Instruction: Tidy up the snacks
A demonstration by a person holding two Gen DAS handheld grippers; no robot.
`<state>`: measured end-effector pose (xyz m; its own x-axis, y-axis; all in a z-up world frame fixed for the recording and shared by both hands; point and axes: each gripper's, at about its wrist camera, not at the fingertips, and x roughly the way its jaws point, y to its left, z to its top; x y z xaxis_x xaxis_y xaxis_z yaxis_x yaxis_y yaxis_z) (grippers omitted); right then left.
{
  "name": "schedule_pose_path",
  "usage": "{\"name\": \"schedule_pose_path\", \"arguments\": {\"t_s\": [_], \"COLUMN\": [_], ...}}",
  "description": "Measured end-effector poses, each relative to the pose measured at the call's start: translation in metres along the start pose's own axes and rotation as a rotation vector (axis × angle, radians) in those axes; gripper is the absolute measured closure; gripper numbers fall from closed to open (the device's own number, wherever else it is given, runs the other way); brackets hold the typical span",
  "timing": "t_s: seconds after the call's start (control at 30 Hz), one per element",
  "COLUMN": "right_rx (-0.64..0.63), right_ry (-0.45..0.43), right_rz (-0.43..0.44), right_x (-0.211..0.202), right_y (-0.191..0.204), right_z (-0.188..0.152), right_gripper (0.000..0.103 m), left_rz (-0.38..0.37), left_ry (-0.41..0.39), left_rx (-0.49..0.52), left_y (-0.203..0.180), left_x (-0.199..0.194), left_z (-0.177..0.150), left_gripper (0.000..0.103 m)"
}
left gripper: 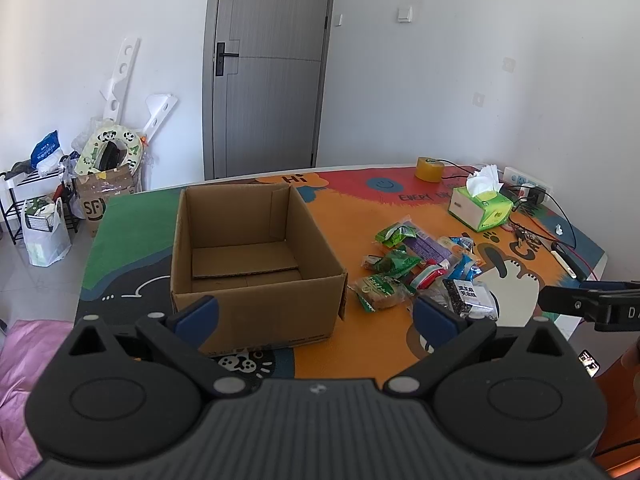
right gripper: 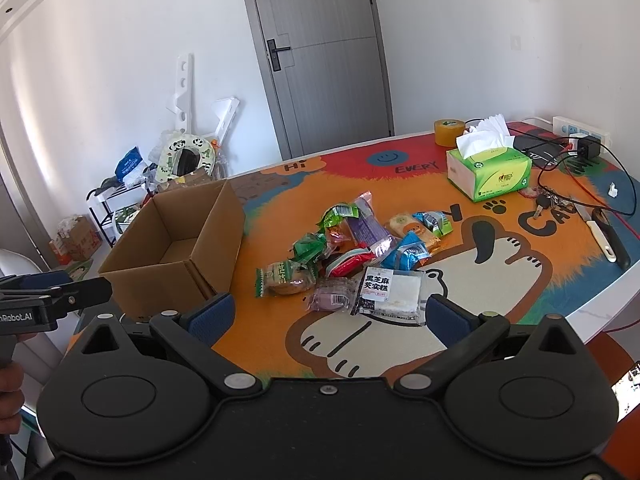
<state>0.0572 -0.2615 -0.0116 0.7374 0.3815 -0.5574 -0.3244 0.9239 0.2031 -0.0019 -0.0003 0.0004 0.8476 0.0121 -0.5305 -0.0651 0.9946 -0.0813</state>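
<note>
An open cardboard box (left gripper: 248, 256) stands on the colourful table mat, with only a loose cardboard sheet inside; it also shows in the right wrist view (right gripper: 176, 240). A pile of wrapped snacks (left gripper: 424, 268) lies to its right, also seen in the right wrist view (right gripper: 356, 256): green packets, a purple one, blue ones, a bread bun (right gripper: 286, 278) and a black-and-white sesame cake pack (right gripper: 390, 294). My left gripper (left gripper: 316, 312) is open and empty, in front of the box. My right gripper (right gripper: 328, 314) is open and empty, just in front of the snack pile.
A green tissue box (right gripper: 490, 170), a tape roll (right gripper: 450, 132), a power strip with cables (right gripper: 582, 132), keys (right gripper: 546, 202) and a knife (right gripper: 608, 240) lie at the table's right. A rack, bags and boxes (left gripper: 60, 200) stand on the floor at left. A grey door (left gripper: 268, 68) is behind.
</note>
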Motion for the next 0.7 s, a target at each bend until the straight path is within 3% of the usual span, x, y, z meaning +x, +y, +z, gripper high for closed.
{"name": "schedule_pose_path", "arguments": {"t_s": [0.7], "right_rx": [-0.007], "right_ry": [-0.006], "right_rz": [-0.002], "right_x": [0.0001], "right_y": [0.0002], "right_z": [0.0002], "right_gripper": [0.000], "left_rz": [-0.001], "left_ry": [-0.002], "left_rx": [-0.001], "left_y": [-0.0019], "left_x": [0.0002], "left_z": [-0.0005], "left_gripper": [0.000]}}
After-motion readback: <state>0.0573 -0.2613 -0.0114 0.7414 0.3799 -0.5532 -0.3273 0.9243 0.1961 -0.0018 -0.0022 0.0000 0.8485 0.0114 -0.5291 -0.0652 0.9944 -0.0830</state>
